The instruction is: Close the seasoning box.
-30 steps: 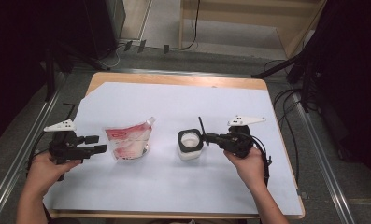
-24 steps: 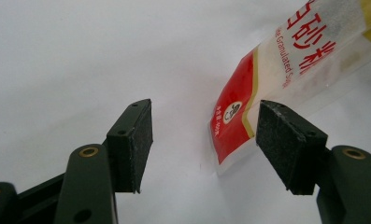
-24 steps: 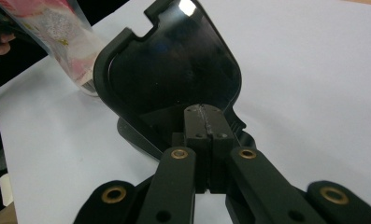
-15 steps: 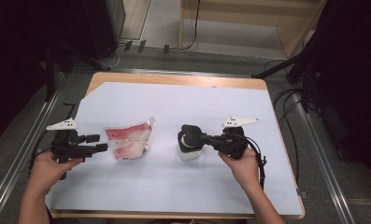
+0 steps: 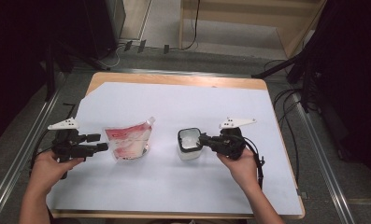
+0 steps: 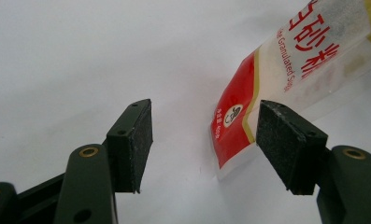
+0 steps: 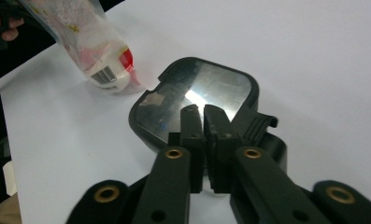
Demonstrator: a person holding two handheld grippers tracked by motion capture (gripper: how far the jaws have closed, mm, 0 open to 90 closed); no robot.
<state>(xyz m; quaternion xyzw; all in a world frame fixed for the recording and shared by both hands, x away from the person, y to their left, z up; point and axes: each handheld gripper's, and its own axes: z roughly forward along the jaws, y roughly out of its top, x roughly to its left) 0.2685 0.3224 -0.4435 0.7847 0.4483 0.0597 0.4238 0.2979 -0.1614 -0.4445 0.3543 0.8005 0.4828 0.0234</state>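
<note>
A red-and-white sugar pouch (image 5: 127, 142) lies on the white table cover, left of centre. My left gripper (image 5: 99, 142) rests just left of it, open. In the left gripper view the pouch's bottom corner (image 6: 267, 79) lies in front of the right pad (image 6: 281, 140), and nothing is between the jaws (image 6: 204, 140). A small white container (image 5: 189, 142) with a black-rimmed clear lid (image 7: 197, 88) stands at centre. My right gripper (image 5: 203, 137) is at its right edge, jaws shut (image 7: 204, 112) over the lid beside a ribbed black tab (image 7: 253, 123).
The white cover (image 5: 174, 102) spans most of the wooden table (image 5: 174, 80), with free room behind and in front of both objects. Metal rails (image 5: 318, 154) run along the table's sides, and cables (image 5: 286, 100) lie on the floor at right.
A thin black piece stood up at the container a second ago and is now down. My right gripper reached over the lid, then drew back to its right edge. The left gripper barely moved.
</note>
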